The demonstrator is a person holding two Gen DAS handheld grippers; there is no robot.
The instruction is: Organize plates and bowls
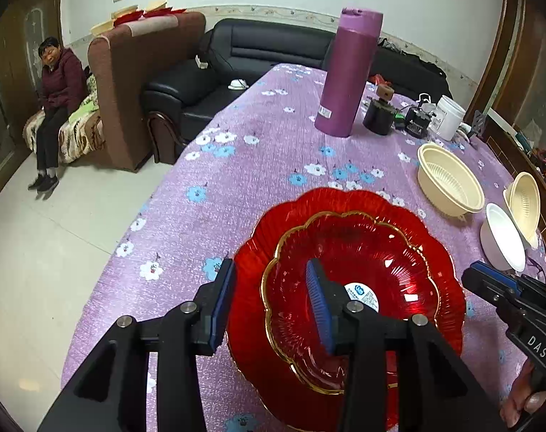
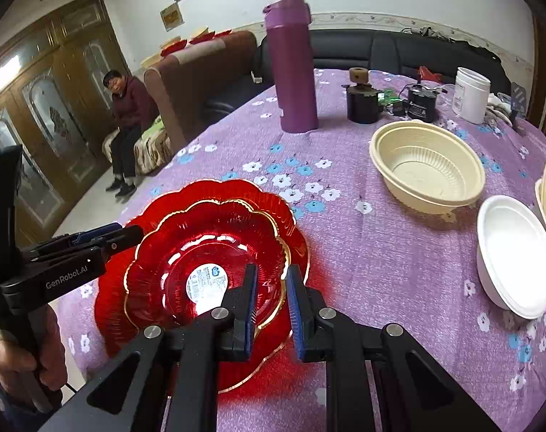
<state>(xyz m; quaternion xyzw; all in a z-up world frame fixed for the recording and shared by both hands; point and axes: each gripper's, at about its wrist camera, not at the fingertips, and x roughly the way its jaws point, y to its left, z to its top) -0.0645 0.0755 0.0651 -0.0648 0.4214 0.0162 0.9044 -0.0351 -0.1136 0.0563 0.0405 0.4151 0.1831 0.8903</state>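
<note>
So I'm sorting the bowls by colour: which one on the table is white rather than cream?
The white bowl nearest the table's right edge. The large cream bowl sits farther back, and another cream bowl stands tilted beside the white one.

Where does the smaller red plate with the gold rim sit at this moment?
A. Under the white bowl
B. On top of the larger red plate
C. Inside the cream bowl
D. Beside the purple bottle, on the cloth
B: the smaller red plate with the gold rim and a round label in its middle lies nested on the larger red plate, whose scalloped edge shows all around it, apart from the cream bowl and the white bowl.
</note>
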